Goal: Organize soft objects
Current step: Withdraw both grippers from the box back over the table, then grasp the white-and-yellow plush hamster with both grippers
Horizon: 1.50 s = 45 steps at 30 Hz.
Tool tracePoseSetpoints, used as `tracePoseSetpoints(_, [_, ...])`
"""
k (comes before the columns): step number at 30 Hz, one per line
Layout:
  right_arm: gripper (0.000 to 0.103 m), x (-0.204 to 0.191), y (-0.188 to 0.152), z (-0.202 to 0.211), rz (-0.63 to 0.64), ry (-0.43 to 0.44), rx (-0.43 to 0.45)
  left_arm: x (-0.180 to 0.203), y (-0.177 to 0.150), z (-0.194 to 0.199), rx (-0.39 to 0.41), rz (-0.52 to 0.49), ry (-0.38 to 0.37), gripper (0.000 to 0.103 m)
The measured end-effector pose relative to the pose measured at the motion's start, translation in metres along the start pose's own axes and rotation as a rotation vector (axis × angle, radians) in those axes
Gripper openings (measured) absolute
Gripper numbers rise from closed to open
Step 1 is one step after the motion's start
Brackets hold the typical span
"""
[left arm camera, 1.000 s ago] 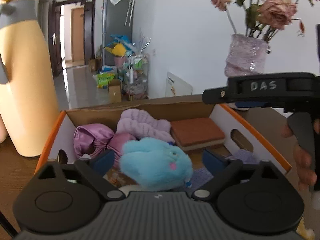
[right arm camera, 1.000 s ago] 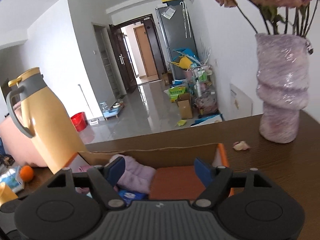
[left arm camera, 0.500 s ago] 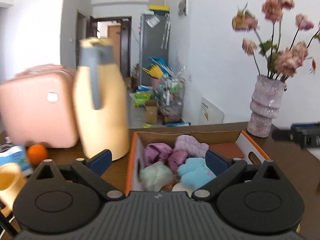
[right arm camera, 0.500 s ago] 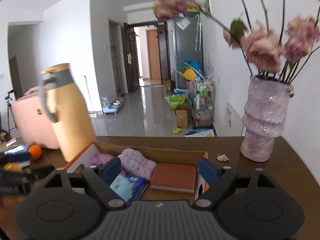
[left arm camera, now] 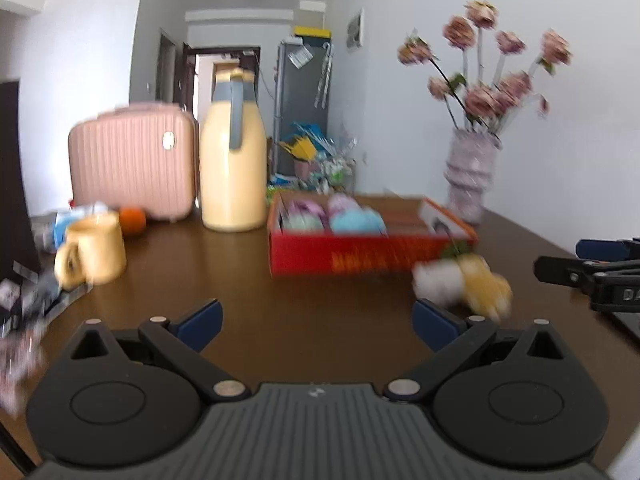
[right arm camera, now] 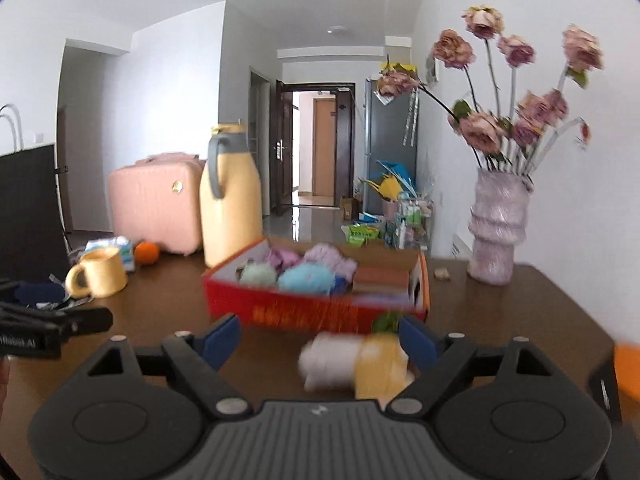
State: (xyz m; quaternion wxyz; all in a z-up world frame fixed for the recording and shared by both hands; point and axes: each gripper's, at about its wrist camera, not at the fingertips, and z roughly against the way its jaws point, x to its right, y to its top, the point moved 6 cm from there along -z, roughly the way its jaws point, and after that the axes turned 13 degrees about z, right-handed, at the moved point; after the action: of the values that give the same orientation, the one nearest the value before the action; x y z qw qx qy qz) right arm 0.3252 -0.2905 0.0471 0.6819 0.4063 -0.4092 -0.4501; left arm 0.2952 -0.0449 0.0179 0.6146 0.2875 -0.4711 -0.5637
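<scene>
two views showed the scene. in the left wrist view, the left gripper (left arm camera: 316,322) hung over the bare brown table (left arm camera: 200,280), its fingers spread wide with nothing between them. the red box (left arm camera: 360,256) sat far across the table, already holding soft things in pale green, blue and purple. a white and yellow plush (left arm camera: 464,280) lay on the table just near of the box's right end, outside it. the right gripper (left arm camera: 592,276) showed at the right edge; from there i could not tell how its fingers stood. a yellow jug (left arm camera: 233,160) stood left of the box.

in the right wrist view, the right gripper (right arm camera: 320,342) had its fingers wide apart and empty, with the plush (right arm camera: 356,360) lying just beyond them, toward the right finger. the box (right arm camera: 316,312) stood just beyond the plush.

the plush looked light, squashy and unbreakable; it should give under the pads, so a firm pinch across its fat middle, where white met yellow, seemed the surest hold.
</scene>
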Motion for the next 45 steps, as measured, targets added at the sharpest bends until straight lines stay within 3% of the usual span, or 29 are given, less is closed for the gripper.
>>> tracePoseSetpoints(4, [0.086,-0.025,-0.04,0.044,0.015,-0.071,-0.031,0.0,-0.03,0.037,-0.012,-0.038,-0.02,0.103])
tracePoseSetpoints(8, [0.086,-0.039,-0.063,0.071,-0.001,-0.049,-0.055,0.005,-0.035,0.053,0.0,-0.046,-0.046,0.103])
tracePoseSetpoints(15, [0.086,-0.045,-0.073,0.091,0.013,-0.077,-0.053,0.014,-0.037,0.051,-0.011,-0.053,-0.066,0.103])
tracePoseSetpoints(19, [0.086,-0.037,-0.073,0.083,-0.001,-0.078,-0.059,0.019,-0.036,0.034,-0.032,-0.048,-0.081,0.103])
tracePoseSetpoints(25, [0.085,-0.016,-0.078,0.043,0.002,-0.083,-0.111,0.041,-0.033,-0.032,-0.102,-0.079,-0.135,0.102])
tracePoseSetpoints(29, [0.084,0.009,-0.076,0.004,0.011,-0.098,-0.147,0.067,-0.019,-0.091,-0.134,-0.123,-0.21,0.098])
tracePoseSetpoints(34, [0.08,0.039,-0.072,-0.059,-0.028,-0.052,-0.198,0.088,-0.006,-0.168,-0.21,-0.121,-0.278,0.09])
tracePoseSetpoints(38, [0.078,0.047,-0.075,-0.1,-0.038,-0.016,-0.25,0.096,-0.005,-0.206,-0.288,-0.085,-0.352,0.087])
tracePoseSetpoints(41, [0.063,0.048,-0.076,-0.121,-0.03,-0.009,-0.273,0.096,-0.004,-0.229,-0.329,-0.039,-0.38,0.086])
tracePoseSetpoints(42, [0.052,0.048,-0.077,-0.128,-0.033,-0.003,-0.284,0.095,-0.004,-0.236,-0.347,-0.017,-0.394,0.082])
tracePoseSetpoints(43, [0.049,0.048,-0.079,-0.133,-0.042,0.01,-0.296,0.095,-0.004,-0.24,-0.362,0.005,-0.405,0.078])
tracePoseSetpoints(45, [0.048,0.048,-0.079,-0.138,-0.047,0.015,-0.288,0.093,-0.005,-0.247,-0.399,0.038,-0.431,0.057])
